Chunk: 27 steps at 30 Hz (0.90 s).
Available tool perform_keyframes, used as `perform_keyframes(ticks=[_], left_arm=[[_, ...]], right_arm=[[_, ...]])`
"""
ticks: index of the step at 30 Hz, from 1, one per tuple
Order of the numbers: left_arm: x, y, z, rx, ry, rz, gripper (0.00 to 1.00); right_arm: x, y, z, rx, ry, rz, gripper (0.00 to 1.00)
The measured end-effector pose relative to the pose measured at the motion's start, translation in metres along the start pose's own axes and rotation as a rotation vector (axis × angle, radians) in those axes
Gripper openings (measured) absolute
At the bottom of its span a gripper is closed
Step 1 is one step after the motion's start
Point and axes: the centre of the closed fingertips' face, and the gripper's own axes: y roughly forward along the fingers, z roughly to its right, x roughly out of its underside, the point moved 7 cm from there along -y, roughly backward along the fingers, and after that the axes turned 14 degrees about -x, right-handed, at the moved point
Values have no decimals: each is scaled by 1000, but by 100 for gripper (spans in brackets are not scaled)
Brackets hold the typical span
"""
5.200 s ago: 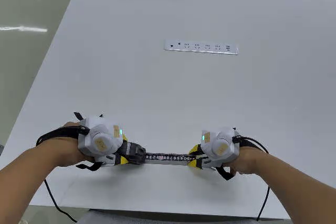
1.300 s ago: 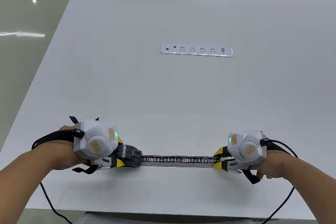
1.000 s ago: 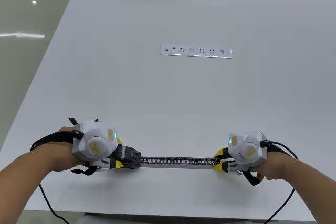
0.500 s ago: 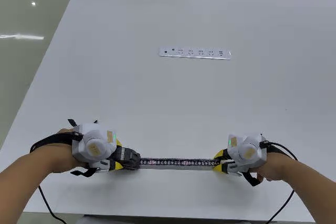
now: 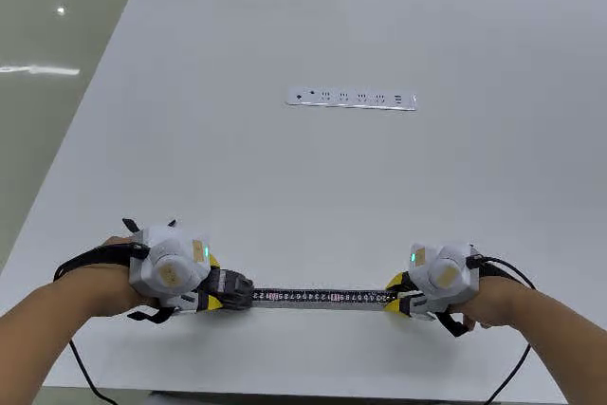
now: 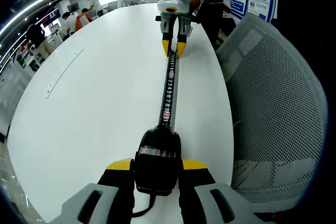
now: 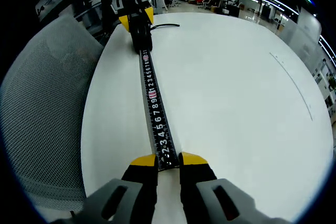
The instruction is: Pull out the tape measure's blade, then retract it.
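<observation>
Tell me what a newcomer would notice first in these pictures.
The eye goes to the blade, stretched straight along the near edge of the white table between two grippers. The left gripper clamps the black tape measure case at one end, and the right gripper pinches the blade's tip at the other. Farther back, a white power strip lies alone mid-table.

We recorded: one white table [image 5: 285,177]; one white power strip [image 5: 351,99], flat on it, toward mid-table; one grey mesh chair [image 6: 273,114] at the table's edge; glossy floor [image 5: 47,92].
</observation>
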Motion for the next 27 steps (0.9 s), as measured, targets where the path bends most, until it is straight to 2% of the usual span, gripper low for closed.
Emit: perform_keyframes(ticks=[10, 13, 15, 20, 23, 25, 27], left_arm=[[-1, 2, 1, -7, 2, 9, 29], [1, 2, 2, -22, 17, 25, 30], [1, 1, 2, -26, 22, 35, 30], [0, 3, 3, -39, 58, 35, 30], [1, 2, 2, -43, 54, 33, 31], [9, 3, -2, -79, 57, 0, 34], [14, 1, -5, -115, -2, -11, 42]], right_arm=[[-5, 1, 1, -15, -5, -60, 15], [-6, 1, 0, -14, -1, -67, 15], [-6, 1, 0, -2, -25, -80, 15], [-6, 2, 0, 9, 39, -60, 16], [-5, 2, -1, 29, 38, -61, 17], [-4, -1, -1, 48, 45, -50, 18], [-4, -4, 0, 82, 41, -39, 18]])
